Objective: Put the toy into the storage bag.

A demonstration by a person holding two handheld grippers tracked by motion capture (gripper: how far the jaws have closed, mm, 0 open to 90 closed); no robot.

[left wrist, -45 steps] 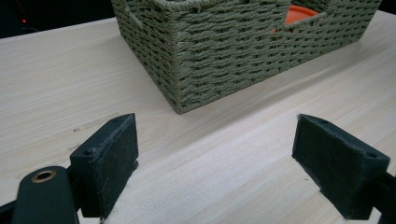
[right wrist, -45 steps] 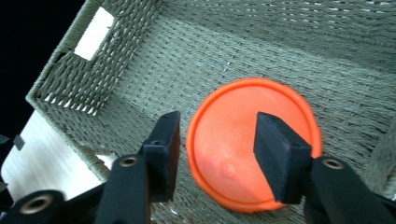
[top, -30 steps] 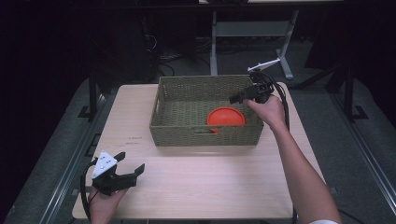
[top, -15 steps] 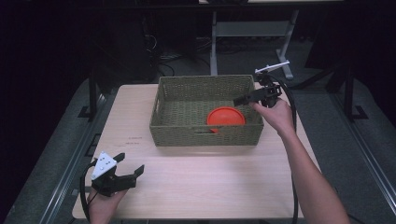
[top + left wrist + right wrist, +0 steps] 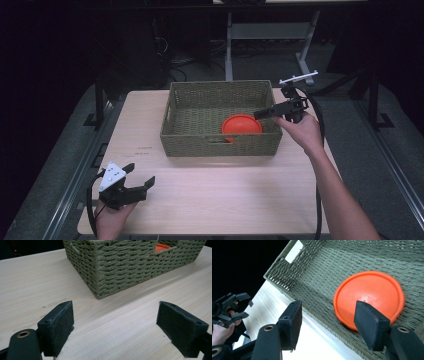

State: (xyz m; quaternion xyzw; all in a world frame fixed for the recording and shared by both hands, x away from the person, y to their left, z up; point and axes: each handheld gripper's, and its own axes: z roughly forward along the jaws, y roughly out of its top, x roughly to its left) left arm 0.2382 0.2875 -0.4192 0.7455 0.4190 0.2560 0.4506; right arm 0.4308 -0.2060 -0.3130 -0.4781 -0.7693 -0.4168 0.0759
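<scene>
Dark room, pale wood worktop (image 5: 210,200), orange disc (image 5: 242,124) lying in the woven basket (image 5: 220,145).

My right gripper (image 5: 264,113) hangs over the basket's right wall, its jaws having just been opening, nothing between them; the disc lies flat on the basket floor near the front right corner, just below. My left gripper (image 5: 136,186) rests open and empty at the worktop's front left, well apart from the basket. I judge the disc light, stiff and smooth plastic, shallow like a lid, likely slippery on its face; its raised rim (image 5: 342,315) is the place to pinch. Basket walls stand close on the front and right, so coming straight down gives most room; the basket's left half is open.
</scene>
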